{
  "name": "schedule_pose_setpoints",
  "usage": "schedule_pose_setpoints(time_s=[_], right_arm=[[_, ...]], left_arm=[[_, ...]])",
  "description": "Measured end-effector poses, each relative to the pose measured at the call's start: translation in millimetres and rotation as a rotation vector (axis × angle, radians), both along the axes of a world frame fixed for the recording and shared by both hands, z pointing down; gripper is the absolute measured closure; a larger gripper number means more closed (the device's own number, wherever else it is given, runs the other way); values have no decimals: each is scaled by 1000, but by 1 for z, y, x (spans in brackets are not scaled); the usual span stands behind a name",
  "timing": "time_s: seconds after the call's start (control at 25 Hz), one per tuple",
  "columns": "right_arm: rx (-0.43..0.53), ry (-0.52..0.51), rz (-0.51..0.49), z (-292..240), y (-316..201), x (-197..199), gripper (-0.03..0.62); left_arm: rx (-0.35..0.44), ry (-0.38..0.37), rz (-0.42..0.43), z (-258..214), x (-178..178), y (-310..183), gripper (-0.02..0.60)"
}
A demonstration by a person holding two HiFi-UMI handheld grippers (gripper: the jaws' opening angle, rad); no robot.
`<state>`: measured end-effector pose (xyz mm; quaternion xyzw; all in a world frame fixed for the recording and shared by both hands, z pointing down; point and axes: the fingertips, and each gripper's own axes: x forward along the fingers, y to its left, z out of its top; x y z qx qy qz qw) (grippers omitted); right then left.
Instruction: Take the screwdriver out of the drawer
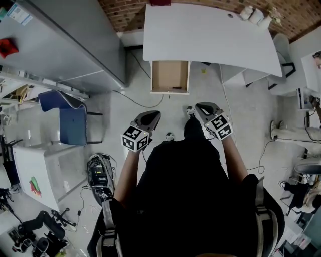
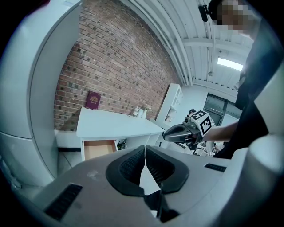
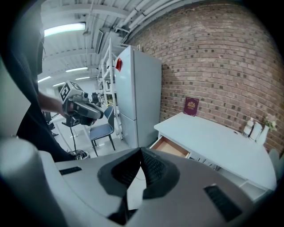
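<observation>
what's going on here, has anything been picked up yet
Nothing is picked up yet. A person stands back from a white desk whose drawer is open. They hold the left gripper and the right gripper out in front, both shut and empty, short of the drawer. A small dark item lies at the drawer's front edge; it may be the screwdriver.

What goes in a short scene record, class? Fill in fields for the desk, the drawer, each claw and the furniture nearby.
Desk: white, against brick wall
Drawer: open, small dark item at front edge
Left claw: shut, empty, short of the drawer
Right claw: shut, empty, short of the drawer
Beside desk: fridge, blue chair
</observation>
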<state>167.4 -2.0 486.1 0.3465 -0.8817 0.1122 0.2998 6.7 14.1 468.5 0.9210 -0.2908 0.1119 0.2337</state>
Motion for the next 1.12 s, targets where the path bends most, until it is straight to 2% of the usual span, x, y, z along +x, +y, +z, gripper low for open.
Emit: schedule_pose_setpoints(time_s=[0.36,0.64,1.12], right_arm=[[-37,-3,-74,14,-30,2,537],[-100,12,-148,37,-52,9,537],[-190,61,-319,69,-96,22,537]], left_arm=[[-35,-8,-75,9,5,-18,563],[-103,-22,-144,27,10,-28,563],[-162,-15,-292,39,20,-53,563]])
